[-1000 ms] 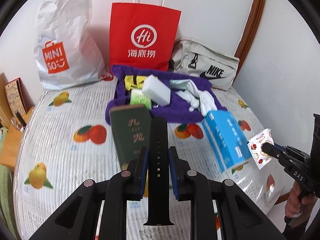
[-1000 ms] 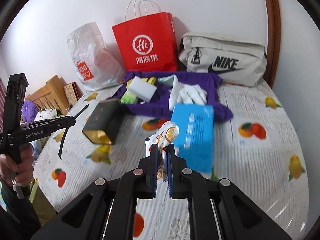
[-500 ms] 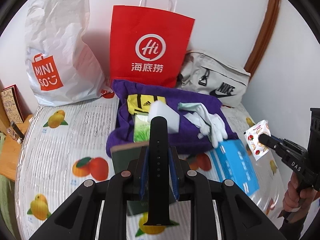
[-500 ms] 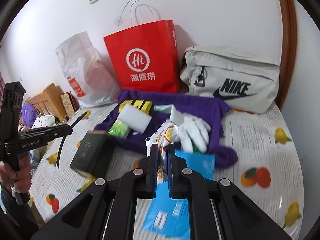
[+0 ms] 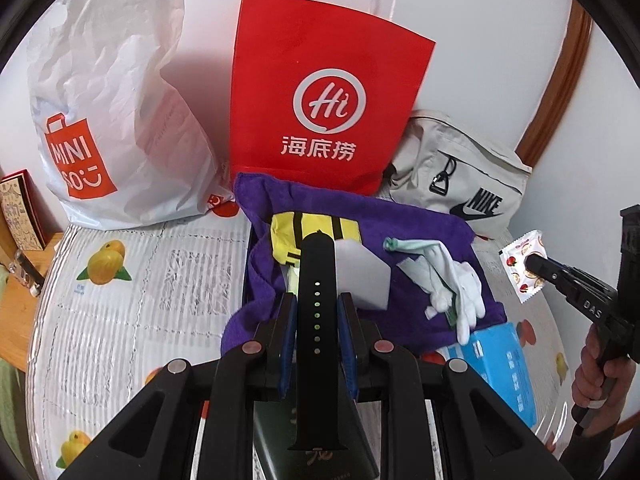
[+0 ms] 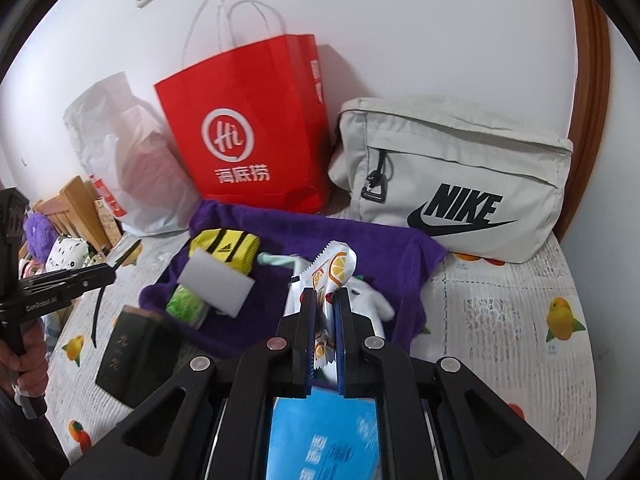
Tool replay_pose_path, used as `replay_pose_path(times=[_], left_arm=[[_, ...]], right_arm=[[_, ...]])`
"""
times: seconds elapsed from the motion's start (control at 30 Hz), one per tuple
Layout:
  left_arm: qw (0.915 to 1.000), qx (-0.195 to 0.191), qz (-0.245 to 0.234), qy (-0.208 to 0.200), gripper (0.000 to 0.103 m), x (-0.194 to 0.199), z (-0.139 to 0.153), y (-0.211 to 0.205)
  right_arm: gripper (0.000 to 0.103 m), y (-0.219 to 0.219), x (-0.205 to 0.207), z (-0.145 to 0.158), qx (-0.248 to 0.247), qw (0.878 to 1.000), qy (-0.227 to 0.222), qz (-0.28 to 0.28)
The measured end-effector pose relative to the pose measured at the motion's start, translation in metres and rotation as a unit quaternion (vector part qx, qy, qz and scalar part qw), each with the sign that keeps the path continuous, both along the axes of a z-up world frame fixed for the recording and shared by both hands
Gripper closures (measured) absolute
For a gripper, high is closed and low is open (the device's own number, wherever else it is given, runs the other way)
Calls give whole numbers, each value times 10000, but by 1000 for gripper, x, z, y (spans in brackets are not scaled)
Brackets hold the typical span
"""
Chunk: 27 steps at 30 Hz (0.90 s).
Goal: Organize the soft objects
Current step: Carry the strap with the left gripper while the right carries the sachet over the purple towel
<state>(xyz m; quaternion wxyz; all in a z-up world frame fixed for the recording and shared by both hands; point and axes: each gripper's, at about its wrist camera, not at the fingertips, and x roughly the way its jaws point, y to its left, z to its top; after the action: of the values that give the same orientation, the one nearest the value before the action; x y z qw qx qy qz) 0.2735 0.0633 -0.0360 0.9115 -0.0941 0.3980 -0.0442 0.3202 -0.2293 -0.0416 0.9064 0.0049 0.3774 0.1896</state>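
The left gripper (image 5: pixel 317 312) clamps a black watch strap (image 5: pixel 316 280) upright between its jaws; the right gripper (image 6: pixel 323 312) pinches a snack packet (image 6: pixel 334 270). Just beyond both jaws lies the purple towel (image 5: pixel 420 232), nearer than 1 s ago, the red bag (image 5: pixel 320 96) behind

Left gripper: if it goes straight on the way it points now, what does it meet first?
Probably the white sponge block on the purple towel: the left gripper, shut on the black watch strap, aims there. The red bag stands farther back. Depth is unclear.
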Motion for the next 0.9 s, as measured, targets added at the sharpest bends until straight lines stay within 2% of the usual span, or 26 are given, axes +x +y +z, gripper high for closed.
replay_pose_path(times=[0.3,0.47,0.57,0.73,0.9], left_arm=[[9999,20,-2,142,83,26,-10,2],[9997,-56,-63,217,83,46,-14,1],[9996,12,-46,275,83,59,-18,0],[9992,-97,10,392,83,81,-28,2],[9982,-90,87,590,83,100,-43,-1]], right_arm=[[94,10,56,-22,-258,9987,396,-174],[94,15,72,-36,-119,9981,608,-71],[94,18,80,-47,-274,9966,765,-158],[94,17,87,-61,-392,9940,1010,-131],[88,18,91,-69,-483,9919,1174,-51]])
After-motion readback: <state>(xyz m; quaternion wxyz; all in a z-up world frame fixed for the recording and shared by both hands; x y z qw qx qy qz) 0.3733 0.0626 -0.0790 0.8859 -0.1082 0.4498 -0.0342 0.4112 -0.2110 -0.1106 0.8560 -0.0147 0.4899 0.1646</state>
